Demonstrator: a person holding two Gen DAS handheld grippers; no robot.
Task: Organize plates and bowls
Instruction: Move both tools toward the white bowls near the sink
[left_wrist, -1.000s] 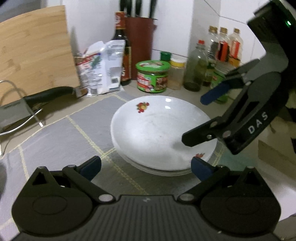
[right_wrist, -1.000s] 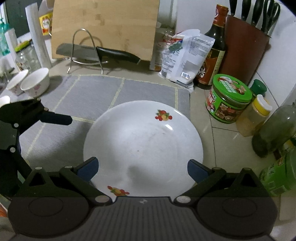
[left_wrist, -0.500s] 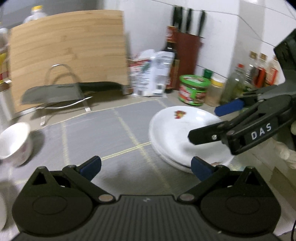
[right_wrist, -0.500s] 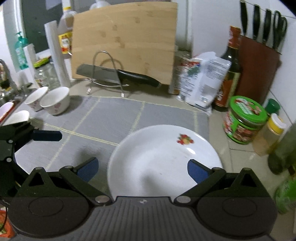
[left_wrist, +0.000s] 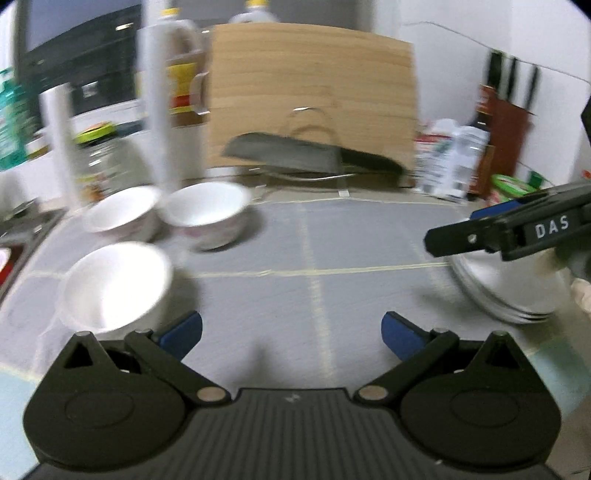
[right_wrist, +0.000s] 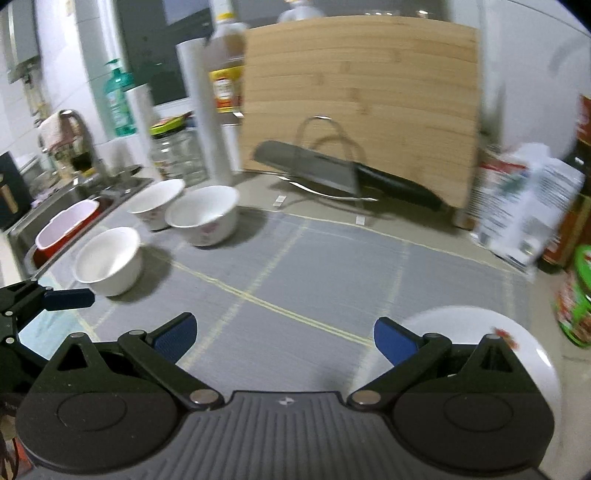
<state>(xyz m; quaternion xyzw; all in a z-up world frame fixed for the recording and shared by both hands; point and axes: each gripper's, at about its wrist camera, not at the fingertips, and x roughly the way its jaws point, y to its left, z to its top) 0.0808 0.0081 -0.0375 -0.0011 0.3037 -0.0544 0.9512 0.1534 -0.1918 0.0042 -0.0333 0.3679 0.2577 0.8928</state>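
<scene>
We hold our left gripper (left_wrist: 291, 334) low over the gray mat (left_wrist: 332, 240), and its two blue fingers are spread wide apart with nothing between them. Our right gripper (right_wrist: 283, 336) is spread wide too, and it holds nothing. The picture from the left one is a bit blurry. Three white bowls sit on the left part of the mat. The near bowl (right_wrist: 108, 260) is plain white and sits alone, closest to our left gripper. Behind it are two more bowls with little pink marks on their sides, the back left bowl (right_wrist: 157, 203) and the back right bowl (right_wrist: 203, 219), and these two are touching or almost touching each other. The stack of white plates (left_wrist: 517, 291) sits on the right end of the mat, well apart from the bowls. In the right view the top plate (right_wrist: 472, 325) peeks out behind our right blue finger, and it has a small red picture near its rim. In the left view our right gripper reaches across just above the plates. Behind the mat a big knife (right_wrist: 332, 173) rests on a wire rack (right_wrist: 325, 127), and a wooden cutting board (right_wrist: 369, 92) leans up behind them. A sink (right_wrist: 74, 206) is at the far left, past the bowls.
</scene>
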